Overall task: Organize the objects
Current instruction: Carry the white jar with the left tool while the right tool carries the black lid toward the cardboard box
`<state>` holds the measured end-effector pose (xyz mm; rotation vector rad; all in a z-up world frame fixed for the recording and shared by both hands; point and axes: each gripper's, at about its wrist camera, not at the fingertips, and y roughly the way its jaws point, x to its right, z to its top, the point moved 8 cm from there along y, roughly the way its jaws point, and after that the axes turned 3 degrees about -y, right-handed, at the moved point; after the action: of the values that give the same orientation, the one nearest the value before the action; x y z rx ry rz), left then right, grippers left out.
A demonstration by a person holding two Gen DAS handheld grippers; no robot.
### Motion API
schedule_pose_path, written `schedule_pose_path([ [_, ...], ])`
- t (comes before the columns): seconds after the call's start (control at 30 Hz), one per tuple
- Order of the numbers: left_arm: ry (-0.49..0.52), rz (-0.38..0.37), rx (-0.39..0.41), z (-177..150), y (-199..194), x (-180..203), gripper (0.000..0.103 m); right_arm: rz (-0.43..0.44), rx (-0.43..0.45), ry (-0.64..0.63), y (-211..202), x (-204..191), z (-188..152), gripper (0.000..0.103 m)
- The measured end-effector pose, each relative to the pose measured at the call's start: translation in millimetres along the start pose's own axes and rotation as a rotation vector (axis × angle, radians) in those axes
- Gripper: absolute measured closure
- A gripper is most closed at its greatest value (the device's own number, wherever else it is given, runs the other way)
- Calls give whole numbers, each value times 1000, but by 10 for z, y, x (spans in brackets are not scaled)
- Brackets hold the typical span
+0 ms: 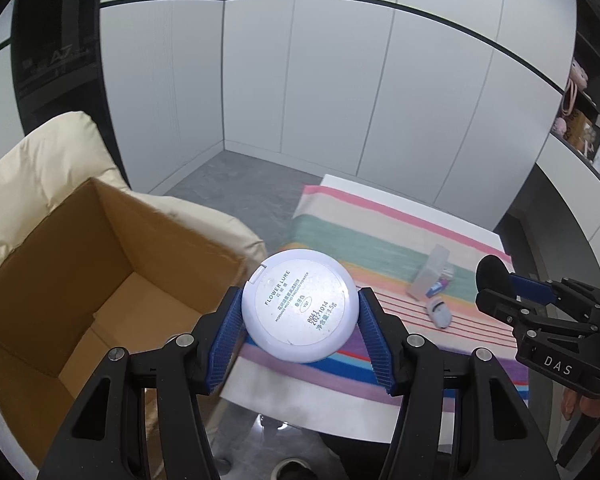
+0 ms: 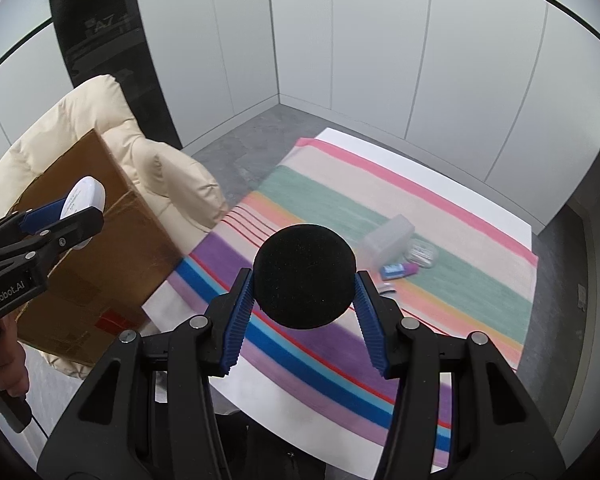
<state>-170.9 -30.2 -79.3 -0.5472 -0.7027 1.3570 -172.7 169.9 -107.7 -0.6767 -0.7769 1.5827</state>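
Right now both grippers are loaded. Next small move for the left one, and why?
Probably carry the left gripper a little further left until the white compact is over the open cardboard box, then release. The compact is clamped between its jaws, at the box's near corner rather than above the opening. The right gripper holds a black round sponge over the striped cloth.

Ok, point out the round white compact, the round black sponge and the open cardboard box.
Round white compact (image 1: pixel 300 306): left wrist view, centre of its printed face.
Round black sponge (image 2: pixel 305 276): right wrist view, middle of its front.
Open cardboard box (image 1: pixel 56 256): left wrist view, inner left wall.
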Motion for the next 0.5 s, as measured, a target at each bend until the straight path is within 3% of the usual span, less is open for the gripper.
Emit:
schedule_pose_path([
  [0.5,-82,77,11,-75,-193,-680,44,64,10,-79,80,-659,174,51],
])
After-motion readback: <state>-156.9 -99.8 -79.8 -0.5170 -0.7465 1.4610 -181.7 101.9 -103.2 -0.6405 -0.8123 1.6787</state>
